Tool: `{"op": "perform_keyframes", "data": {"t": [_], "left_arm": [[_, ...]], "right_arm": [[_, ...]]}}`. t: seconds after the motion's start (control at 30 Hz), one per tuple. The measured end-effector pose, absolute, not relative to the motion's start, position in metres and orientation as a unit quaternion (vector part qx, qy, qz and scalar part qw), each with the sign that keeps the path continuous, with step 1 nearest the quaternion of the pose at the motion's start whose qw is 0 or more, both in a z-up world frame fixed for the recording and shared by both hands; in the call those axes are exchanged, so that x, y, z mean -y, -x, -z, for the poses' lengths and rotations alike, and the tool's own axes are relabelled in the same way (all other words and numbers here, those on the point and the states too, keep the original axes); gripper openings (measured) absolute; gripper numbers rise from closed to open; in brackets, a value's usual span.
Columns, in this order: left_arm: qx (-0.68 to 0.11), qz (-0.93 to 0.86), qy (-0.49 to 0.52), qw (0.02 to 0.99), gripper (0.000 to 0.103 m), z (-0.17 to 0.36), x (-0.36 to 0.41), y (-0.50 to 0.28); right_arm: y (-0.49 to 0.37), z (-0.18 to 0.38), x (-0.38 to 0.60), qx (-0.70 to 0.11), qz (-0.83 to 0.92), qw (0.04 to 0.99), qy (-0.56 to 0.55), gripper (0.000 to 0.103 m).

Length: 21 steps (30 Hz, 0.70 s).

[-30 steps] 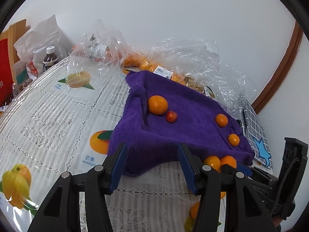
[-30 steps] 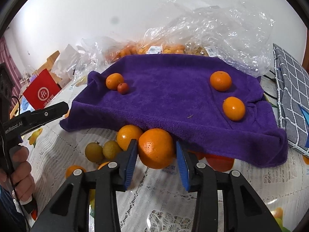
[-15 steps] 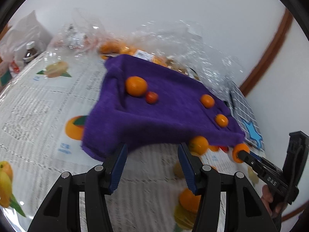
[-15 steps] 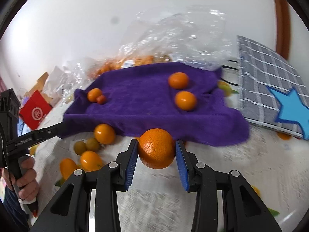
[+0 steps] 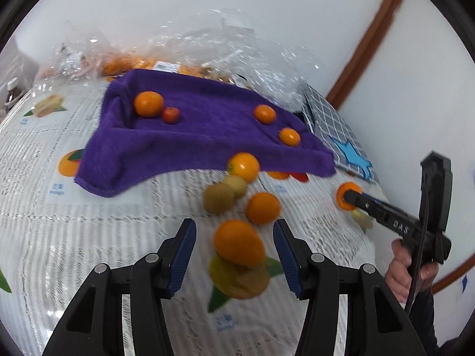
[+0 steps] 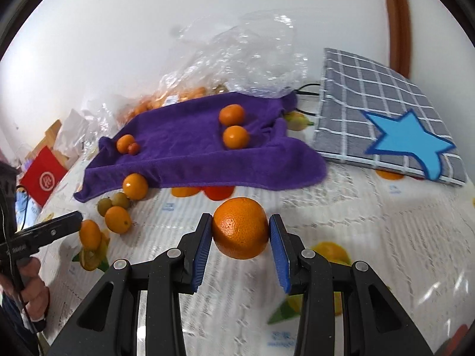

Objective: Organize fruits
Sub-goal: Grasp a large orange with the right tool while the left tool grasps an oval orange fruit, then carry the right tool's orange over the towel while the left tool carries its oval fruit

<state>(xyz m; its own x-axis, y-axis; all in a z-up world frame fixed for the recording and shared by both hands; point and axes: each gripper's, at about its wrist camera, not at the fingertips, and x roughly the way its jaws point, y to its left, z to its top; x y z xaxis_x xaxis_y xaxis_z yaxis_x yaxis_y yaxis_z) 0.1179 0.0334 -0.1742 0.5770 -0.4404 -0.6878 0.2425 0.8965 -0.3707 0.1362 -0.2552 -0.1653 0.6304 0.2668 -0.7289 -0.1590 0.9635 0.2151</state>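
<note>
A purple towel (image 5: 190, 136) lies on the table with three oranges and a small red fruit (image 5: 170, 115) on it. Loose fruit sits in front of the towel: oranges (image 5: 239, 246) (image 5: 263, 208) (image 5: 243, 166) and two greenish fruits (image 5: 219, 198). My left gripper (image 5: 234, 247) is open, its jaws on either side of the nearest orange. My right gripper (image 6: 240, 240) is shut on a large orange (image 6: 241, 227) and holds it above the table, right of the towel's front corner; it also shows in the left wrist view (image 5: 344, 197).
Clear plastic bags (image 6: 237, 56) with more oranges lie behind the towel. A grey checked cloth with a blue star (image 6: 392, 124) lies to the right. A red box (image 6: 43, 178) and a bottle (image 5: 12, 92) stand at the far left. The tablecloth has printed fruit pictures.
My left gripper has swung right and forward from the towel's edge to the loose fruit. My right gripper has carried the large orange to the right, away from the towel.
</note>
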Motion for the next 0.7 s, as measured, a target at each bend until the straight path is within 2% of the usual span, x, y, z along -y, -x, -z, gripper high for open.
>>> {"op": "perform_keyframes", "data": {"t": [0.3,0.4,0.43,0.7], "left_arm": [[-0.451,0.192,0.092,0.867,0.05,0.183,-0.02,-0.127],[-0.452,0.187,0.089,0.868,0.044,0.183,-0.019,-0.128],[-0.453,0.186,0.09,0.867,0.038,0.183,-0.019,-0.128],[-0.439,0.186,0.119,0.871,0.038,0.181,-0.03,-0.126]], "right_arm": [[-0.137,0.171,0.246,-0.435,-0.114,0.892,-0.038,0.04],[-0.138,0.172,0.243,-0.438,-0.115,0.891,-0.031,0.042],[-0.139,0.173,0.243,-0.443,-0.118,0.888,-0.031,0.042],[-0.142,0.178,0.238,-0.455,-0.124,0.881,-0.024,0.042]]}}
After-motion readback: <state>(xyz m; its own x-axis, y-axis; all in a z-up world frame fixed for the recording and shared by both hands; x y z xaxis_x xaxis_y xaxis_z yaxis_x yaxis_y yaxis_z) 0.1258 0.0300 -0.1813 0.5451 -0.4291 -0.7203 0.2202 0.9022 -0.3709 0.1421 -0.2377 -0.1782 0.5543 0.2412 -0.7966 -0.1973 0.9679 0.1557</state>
